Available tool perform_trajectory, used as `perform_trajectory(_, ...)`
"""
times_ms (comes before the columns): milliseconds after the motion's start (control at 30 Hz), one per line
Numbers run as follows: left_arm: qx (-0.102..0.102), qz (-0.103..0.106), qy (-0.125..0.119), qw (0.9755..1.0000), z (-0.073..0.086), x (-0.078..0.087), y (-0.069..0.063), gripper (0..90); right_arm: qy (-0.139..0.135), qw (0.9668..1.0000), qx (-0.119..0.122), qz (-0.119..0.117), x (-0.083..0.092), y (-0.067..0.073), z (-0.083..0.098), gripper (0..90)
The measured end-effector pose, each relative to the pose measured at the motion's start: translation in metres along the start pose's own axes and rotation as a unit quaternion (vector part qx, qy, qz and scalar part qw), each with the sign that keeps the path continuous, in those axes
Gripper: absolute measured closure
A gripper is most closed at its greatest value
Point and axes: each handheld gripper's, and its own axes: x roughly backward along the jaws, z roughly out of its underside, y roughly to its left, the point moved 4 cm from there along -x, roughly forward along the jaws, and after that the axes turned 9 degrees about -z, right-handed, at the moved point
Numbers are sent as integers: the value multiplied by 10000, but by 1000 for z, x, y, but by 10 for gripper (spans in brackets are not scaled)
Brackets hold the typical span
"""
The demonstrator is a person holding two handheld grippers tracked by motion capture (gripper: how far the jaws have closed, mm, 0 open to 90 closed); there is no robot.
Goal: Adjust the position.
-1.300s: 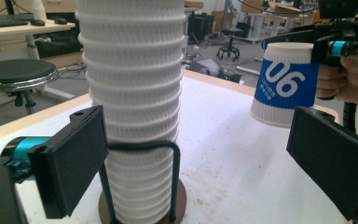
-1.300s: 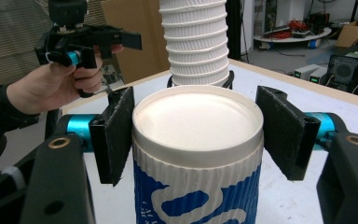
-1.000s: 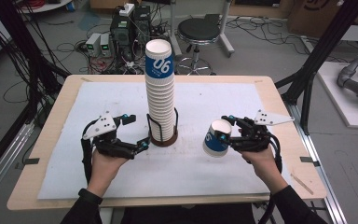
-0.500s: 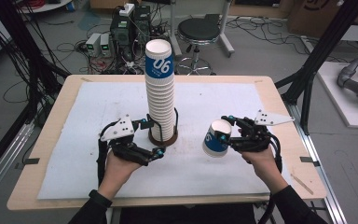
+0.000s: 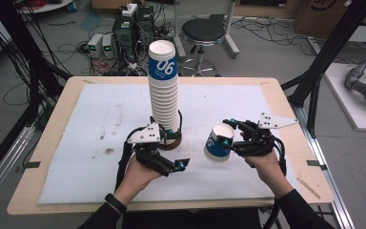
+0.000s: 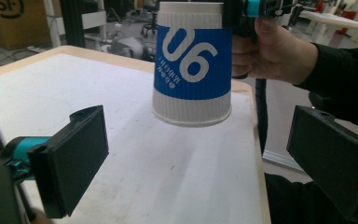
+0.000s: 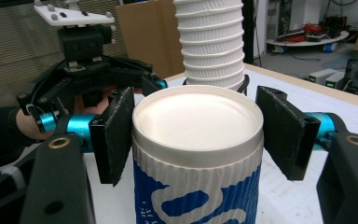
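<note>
A tall stack of ribbed white paper cups (image 5: pixel 164 90), the top one with a blue "06" band, stands upside down in a dark ring holder (image 5: pixel 174 141) at mid-table. My right gripper (image 5: pixel 226 136) is shut on a single blue-and-white "06" cup (image 5: pixel 215 148), held mouth down and tilted, just above the mat. In the right gripper view its pads (image 7: pixel 114 135) press the cup (image 7: pixel 198 186) from both sides, closed bottom toward the camera. My left gripper (image 5: pixel 178 149) is open just in front of the holder. In the left gripper view its jaws (image 6: pixel 200 163) stand wide, facing the held cup (image 6: pixel 191 65).
A white mat (image 5: pixel 100 119) covers most of the wooden table (image 5: pixel 286 109). Behind the far edge are a black stool (image 5: pixel 205 33) and electronics boxes (image 5: pixel 128 28) on the floor. Black frame posts (image 5: pixel 326 52) stand at the right and left sides.
My left gripper has moved right, from left of the stack base to in front of it, closer to the held cup. The right gripper and its cup have stayed put.
</note>
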Motion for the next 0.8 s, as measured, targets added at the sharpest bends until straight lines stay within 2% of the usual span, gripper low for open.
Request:
perform_trajectory(367, -22, 164, 173, 9997, 4, -33, -4, 53, 37, 9998, 132, -161, -6, 7, 0, 321)
perform_trajectory(800, -28, 412, 198, 9990, 6, -63, -15, 54, 96, 9990, 189, -384, -16, 16, 1, 321)
